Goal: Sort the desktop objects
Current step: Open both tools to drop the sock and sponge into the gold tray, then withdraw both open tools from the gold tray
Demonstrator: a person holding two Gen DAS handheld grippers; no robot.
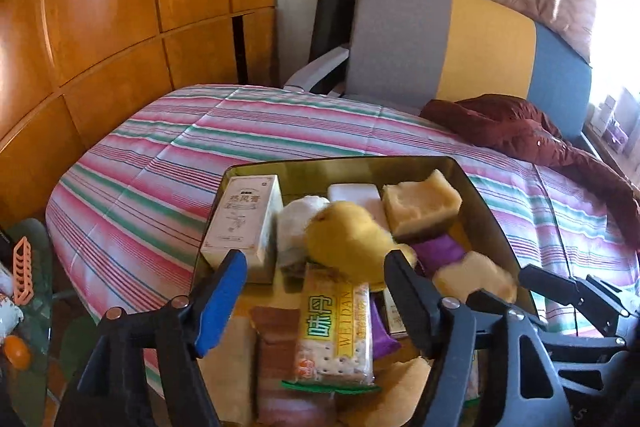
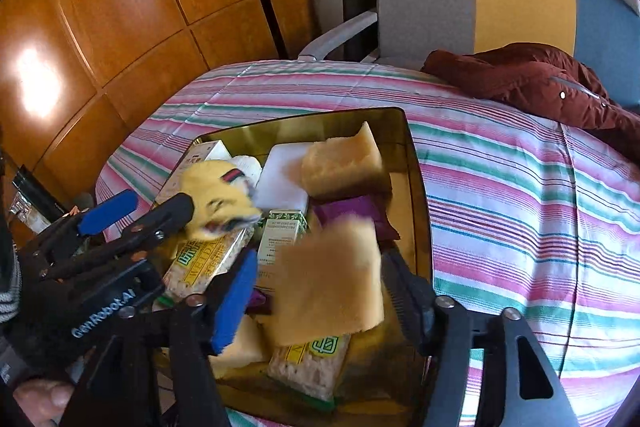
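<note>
Striped cloth (image 1: 168, 155) in pink, green and white covers the table, and behind it stand orange wooden panels (image 1: 100, 7) on the left and a chair (image 1: 440, 39) with grey, yellow and blue parts at the far edge. A dark red jacket (image 2: 532, 83) lies on the cloth at the far right, near the chair.

On the cloth sits a gold metal tray (image 1: 486, 215), with its far rim and right wall bare. It is crowded: a white carton (image 1: 244, 223) stands against the left wall, a white block (image 1: 354, 195) and a yellow sponge (image 1: 420, 207) lie at the far side, a purple packet (image 1: 436, 251) is below the sponge, and a cracker packet (image 1: 336, 331) lies at the near end. Free cloth is wide on the left of the tray, on the right and beyond the far rim.

The left gripper (image 1: 312, 275) has its jaws spread wide over the near part of the tray, and a yellow plush toy (image 1: 348, 239) is between them, blurred; I cannot tell whether a finger touches it. The right gripper (image 2: 320, 287) is also spread apart, and a second yellow sponge (image 2: 332, 279), blurred, is between its fingers without visible contact, above the tray's near right part, close to the right wall.
</note>
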